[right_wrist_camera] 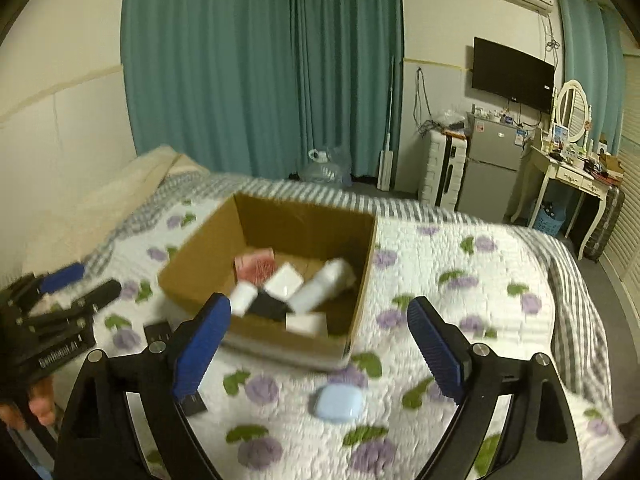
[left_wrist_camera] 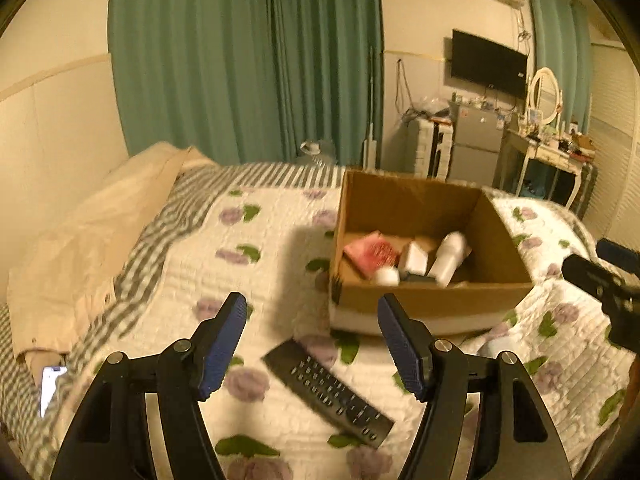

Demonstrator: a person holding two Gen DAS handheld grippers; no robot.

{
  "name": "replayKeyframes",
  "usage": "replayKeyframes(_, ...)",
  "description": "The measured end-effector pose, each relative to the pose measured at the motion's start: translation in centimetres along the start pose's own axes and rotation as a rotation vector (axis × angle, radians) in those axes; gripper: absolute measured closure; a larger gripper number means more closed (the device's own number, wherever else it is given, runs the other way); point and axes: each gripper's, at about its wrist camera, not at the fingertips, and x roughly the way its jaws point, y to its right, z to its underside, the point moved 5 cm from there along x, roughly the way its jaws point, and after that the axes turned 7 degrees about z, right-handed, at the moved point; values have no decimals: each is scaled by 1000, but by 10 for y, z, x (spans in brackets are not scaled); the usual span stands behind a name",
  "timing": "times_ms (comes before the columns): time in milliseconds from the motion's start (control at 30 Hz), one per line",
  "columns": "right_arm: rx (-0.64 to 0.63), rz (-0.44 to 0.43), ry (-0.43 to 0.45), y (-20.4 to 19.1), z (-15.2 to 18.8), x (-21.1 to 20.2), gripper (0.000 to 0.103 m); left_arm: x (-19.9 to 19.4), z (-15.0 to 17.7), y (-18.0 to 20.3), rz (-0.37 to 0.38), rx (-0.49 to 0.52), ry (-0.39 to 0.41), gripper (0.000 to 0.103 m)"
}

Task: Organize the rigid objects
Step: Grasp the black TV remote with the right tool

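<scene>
A cardboard box [left_wrist_camera: 432, 304] [right_wrist_camera: 192, 264] stands on the flowered quilt and holds a pink packet [left_wrist_camera: 370, 252] [right_wrist_camera: 256, 265], a white bottle [left_wrist_camera: 450, 258] [right_wrist_camera: 320, 286], small white boxes [right_wrist_camera: 284, 280] and a dark item [right_wrist_camera: 269, 306]. A black remote [left_wrist_camera: 328, 392] lies on the quilt between the fingers of my left gripper [left_wrist_camera: 312, 344], which is open and empty above it. My right gripper [right_wrist_camera: 318, 344] is open and empty in front of the box. A light blue case [right_wrist_camera: 338, 402] lies on the quilt below it. The left gripper [right_wrist_camera: 76, 284] also shows at the right wrist view's left edge.
A beige pillow [left_wrist_camera: 92, 240] lies at the bed's head on the left, with a lit phone [left_wrist_camera: 52, 384] beside it. Green curtains [right_wrist_camera: 260, 64], a water jug [right_wrist_camera: 328, 168], a small fridge [right_wrist_camera: 492, 168] and a dressing table [right_wrist_camera: 572, 176] stand beyond the bed.
</scene>
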Motion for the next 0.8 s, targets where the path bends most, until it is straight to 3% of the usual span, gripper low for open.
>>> replayKeyframes(233,-34,-88,-102,-23,42,39,13,31,33,-26,-101,-21,-123,32)
replayKeyframes(400,-132,-226,-172,-79,64,64,13,39,48,-47,-184,-23,-157,32)
replayKeyframes(500,-184,-295,-210,-114,76,79,14,41,55,-56,-182,-20,-172,32)
replayKeyframes(567,-210,-334,-238,-135,83,88,22,42,57,-63,-193,-31,-176,32)
replayKeyframes(700,-276,-386,-261,-170,94,100,29,41,55,-77,-198,-62,-166,32)
replayKeyframes(767,-311,-388,-278,-185,98,109,42,41,54,-80,-195,-71,-161,32)
replayKeyframes(800,-324,-387,-287,-191,99,114,44,40,53,-82,-193,-77,-157,32)
